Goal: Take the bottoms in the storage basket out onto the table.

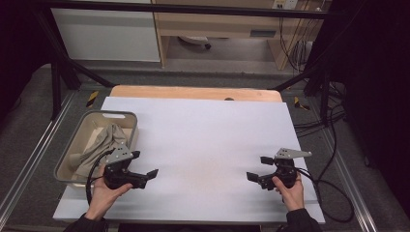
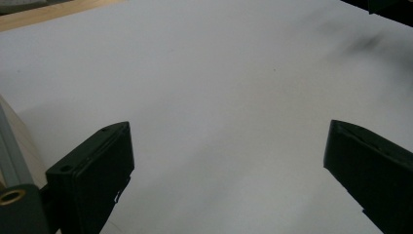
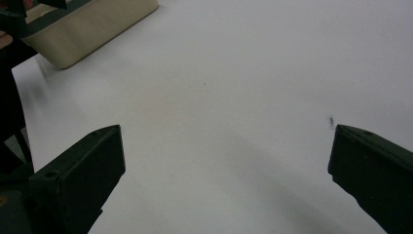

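A beige basket (image 1: 82,126) with a grey rim stands at the table's left edge, and a crumpled beige cloth (image 1: 99,142) lies inside it. My left gripper (image 1: 145,163) sits just right of the basket near the front, held in a hand, its jaws wide apart and empty. In the left gripper view the same gripper (image 2: 229,161) looks across bare white surface. My right gripper (image 1: 258,167) rests near the front right of the table, open and empty, pointing left. In the right gripper view that gripper (image 3: 226,165) faces the basket (image 3: 92,29) far off.
A white sheet (image 1: 203,145) covers the wooden table (image 1: 193,92). Black cables (image 1: 329,183) trail off the right side. A black frame and shelving stand behind the table.
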`<state>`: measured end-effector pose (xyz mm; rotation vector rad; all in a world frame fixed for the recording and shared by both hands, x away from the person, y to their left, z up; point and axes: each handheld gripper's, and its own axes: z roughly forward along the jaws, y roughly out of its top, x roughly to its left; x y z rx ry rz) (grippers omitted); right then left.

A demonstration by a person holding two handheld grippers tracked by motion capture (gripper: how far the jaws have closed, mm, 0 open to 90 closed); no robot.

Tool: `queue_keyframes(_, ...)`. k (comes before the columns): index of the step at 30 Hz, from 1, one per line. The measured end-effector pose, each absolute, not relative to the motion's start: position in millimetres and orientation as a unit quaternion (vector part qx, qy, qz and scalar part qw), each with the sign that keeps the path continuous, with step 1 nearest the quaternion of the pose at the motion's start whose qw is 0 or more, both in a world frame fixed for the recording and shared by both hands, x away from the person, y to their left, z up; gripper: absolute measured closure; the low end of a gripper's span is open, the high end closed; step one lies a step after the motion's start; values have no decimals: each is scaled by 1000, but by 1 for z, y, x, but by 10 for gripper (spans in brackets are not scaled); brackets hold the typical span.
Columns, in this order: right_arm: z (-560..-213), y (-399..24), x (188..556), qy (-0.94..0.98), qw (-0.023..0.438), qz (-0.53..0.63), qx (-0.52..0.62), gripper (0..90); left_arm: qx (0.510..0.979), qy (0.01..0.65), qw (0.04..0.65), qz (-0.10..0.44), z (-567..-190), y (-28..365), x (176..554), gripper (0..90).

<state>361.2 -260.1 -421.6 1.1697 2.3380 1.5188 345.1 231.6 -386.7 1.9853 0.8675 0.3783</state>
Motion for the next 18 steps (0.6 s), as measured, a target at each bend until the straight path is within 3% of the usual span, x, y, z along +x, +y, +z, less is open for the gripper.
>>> queue_keyframes(18, -424, -259, 362, 777, 60, 494, 386, 5, 799, 366, 449, 162, -378, 247, 345, 36)
